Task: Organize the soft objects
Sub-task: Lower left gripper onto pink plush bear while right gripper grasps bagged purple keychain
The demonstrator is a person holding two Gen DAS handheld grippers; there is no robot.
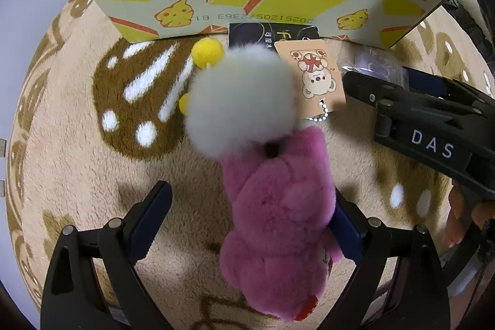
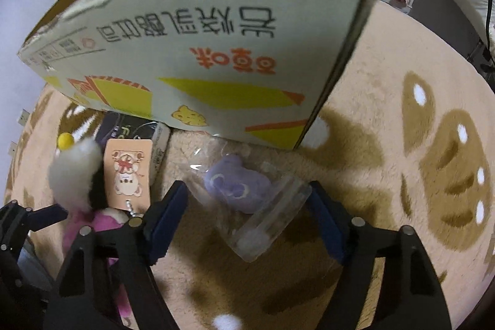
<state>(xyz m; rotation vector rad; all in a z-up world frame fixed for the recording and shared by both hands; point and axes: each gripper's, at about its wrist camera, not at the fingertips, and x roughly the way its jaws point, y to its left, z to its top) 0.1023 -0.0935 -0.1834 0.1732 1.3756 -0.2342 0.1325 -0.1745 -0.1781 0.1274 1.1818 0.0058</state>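
I count this job as barely half begun — the box (image 2: 191, 51) in front of me already holds at least one plush, a lilac-and-peach shape showing over its torn rim, but two soft things lie on the rug (image 1: 77, 175) outside it. My left tongs (image 1: 250, 225) stand spread around the pink plush (image 1: 275, 206); their right pad looks to be against its fur while the left pad is well clear, so I judge nothing is pinched yet. That plush has a pale grey pompom (image 1: 241, 101) above it and small yellow balls beside that, all close to the box wall. My right tongs (image 2: 247, 221) are spread too, straddling the bagged purple toy (image 2: 238, 187), which lies just in front of the box; neither pad presses on the clear wrapper as far as I can tell. So both pickups and both drops into the box are left. As for writing: the box carries large Chinese characters, upside down to me, an orange logo and a printed code that seems to start 20251205; the plush's tag (image 1: 312, 73) shows a cartoon bear on a ball chain; the right tongs' body reads "DAS" — and a dark card (image 1: 266, 36) under the tag is too small to read
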